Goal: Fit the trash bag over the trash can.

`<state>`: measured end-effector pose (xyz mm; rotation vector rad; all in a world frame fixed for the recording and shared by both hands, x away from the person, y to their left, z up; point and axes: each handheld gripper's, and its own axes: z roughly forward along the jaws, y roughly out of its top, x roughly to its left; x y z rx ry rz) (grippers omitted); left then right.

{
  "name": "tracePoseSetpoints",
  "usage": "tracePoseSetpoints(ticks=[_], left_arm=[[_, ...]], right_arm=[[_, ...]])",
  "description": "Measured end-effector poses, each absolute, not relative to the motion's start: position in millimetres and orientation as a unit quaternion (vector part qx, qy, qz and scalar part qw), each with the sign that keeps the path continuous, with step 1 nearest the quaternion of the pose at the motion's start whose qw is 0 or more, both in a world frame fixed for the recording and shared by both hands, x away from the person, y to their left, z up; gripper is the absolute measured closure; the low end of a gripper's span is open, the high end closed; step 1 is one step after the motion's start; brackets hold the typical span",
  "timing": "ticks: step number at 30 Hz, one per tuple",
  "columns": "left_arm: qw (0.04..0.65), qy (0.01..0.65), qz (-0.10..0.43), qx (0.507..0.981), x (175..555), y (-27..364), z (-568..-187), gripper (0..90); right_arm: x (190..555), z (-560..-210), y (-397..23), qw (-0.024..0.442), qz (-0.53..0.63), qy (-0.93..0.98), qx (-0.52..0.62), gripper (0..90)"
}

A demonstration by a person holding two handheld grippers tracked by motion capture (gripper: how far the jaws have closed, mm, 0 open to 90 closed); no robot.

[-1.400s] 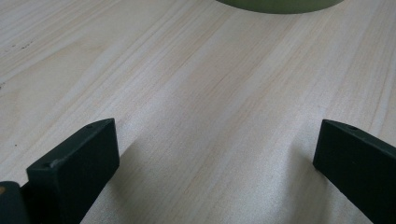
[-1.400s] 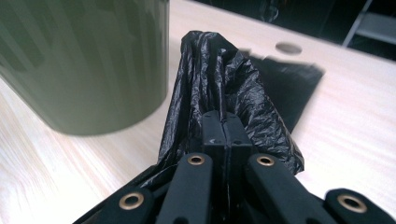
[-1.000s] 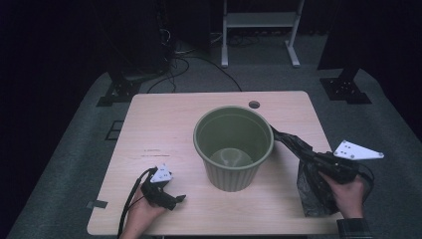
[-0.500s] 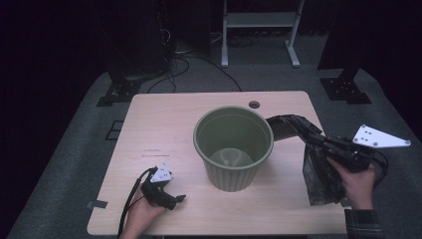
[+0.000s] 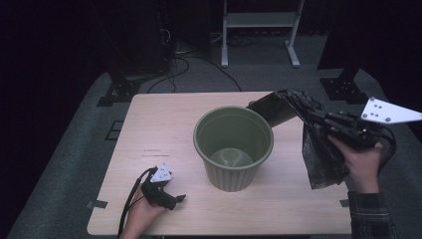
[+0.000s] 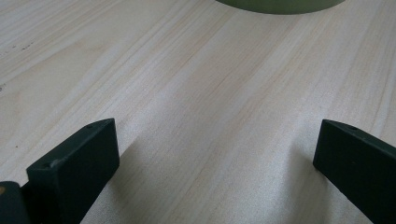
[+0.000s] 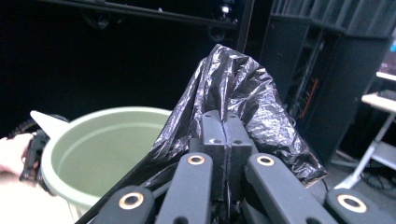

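Note:
A green ribbed bin [image 5: 233, 146] stands empty in the middle of the wooden table [image 5: 164, 129]. My right gripper [image 5: 318, 117] is lifted at the bin's right, shut on a crumpled black plastic bag [image 5: 318, 149] that hangs down beside the bin, with one corner reaching over the rim. In the right gripper view the bag [image 7: 233, 93] bunches around the closed jaws above the bin [image 7: 107, 149]. My left gripper [image 5: 176, 199] rests on the table at the front left, open, with bare wood between its fingers [image 6: 74, 163]; the bin's base [image 6: 280, 4] lies ahead of it.
Dark carpet surrounds the table. A white metal frame [image 5: 259, 30] and black stand feet [image 5: 124, 89] with cables sit on the floor beyond the far edge. A small round hole [image 5: 253, 103] marks the table's far side.
My right gripper has risen and drawn to the right with the bag, pulling it higher beside the bin. The left gripper has stayed put.

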<state>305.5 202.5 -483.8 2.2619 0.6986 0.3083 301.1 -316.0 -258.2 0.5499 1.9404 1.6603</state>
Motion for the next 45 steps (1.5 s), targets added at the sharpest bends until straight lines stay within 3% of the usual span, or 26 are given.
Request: tracePoseSetpoints(ticks=[8,22,30,45], left_arm=[[0.369,0.272,0.120,0.881,306,202,-484,0.0],[0.368,0.273,0.122,0.880,306,203,-484,0.0],[0.368,0.274,0.121,0.880,306,203,-484,0.0],[0.367,0.274,0.122,0.880,306,203,-484,0.0]], right_arm=[[291,-223,-307,0.268,0.630,0.708,0.170,89.9],[258,-193,-306,0.268,0.665,0.686,0.124,89.9],[249,-205,-305,0.254,0.667,0.691,0.118,89.7],[284,-256,-284,0.200,0.659,0.711,0.144,89.5]])
